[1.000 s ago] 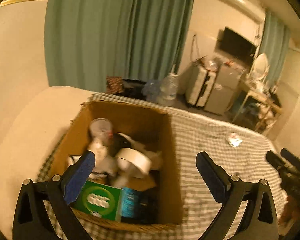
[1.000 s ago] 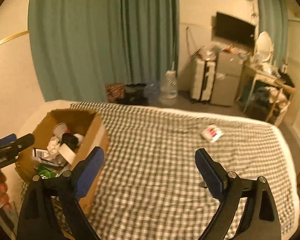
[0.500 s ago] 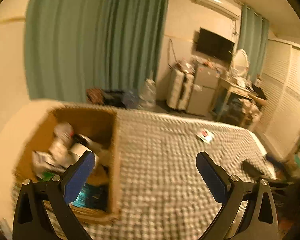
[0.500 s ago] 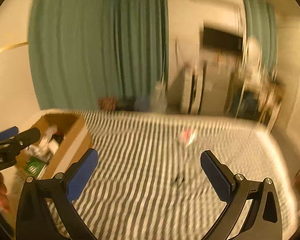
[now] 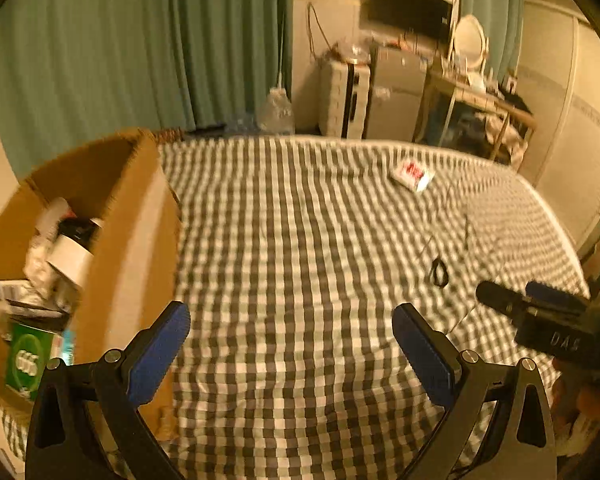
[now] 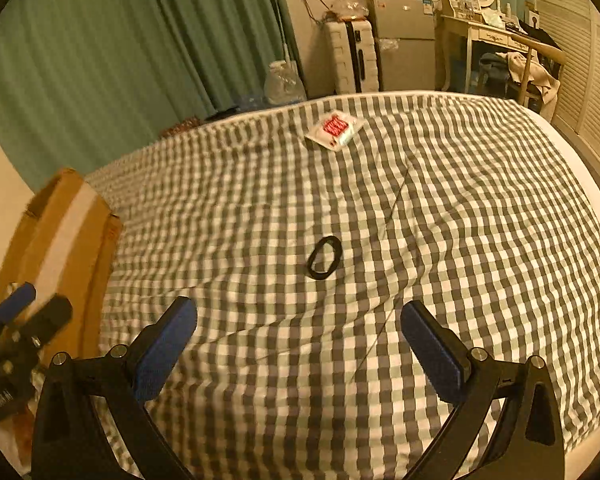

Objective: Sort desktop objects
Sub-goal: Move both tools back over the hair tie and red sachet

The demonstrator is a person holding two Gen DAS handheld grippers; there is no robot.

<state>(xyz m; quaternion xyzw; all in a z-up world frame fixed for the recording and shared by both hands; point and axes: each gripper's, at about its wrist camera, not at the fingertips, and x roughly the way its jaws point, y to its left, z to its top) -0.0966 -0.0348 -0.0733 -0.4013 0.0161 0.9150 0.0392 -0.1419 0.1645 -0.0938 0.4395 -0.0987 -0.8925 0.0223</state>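
A black ring-shaped band lies on the checked cloth just ahead of my right gripper, which is open and empty. The band also shows in the left wrist view. A white and red packet lies farther back, and it shows in the left wrist view. A cardboard box on the left holds several items, among them a tape roll and a green pack. My left gripper is open and empty beside the box. The right gripper shows at the right edge of the left wrist view.
The cloth-covered surface ends at a rounded far edge. Behind it are green curtains, a water jug, a suitcase, a small fridge and a desk with a mirror.
Both grippers swung right, away from the box. The box slid to the left edge of each view, and the black band and the packet came closer. Both grippers stayed open.
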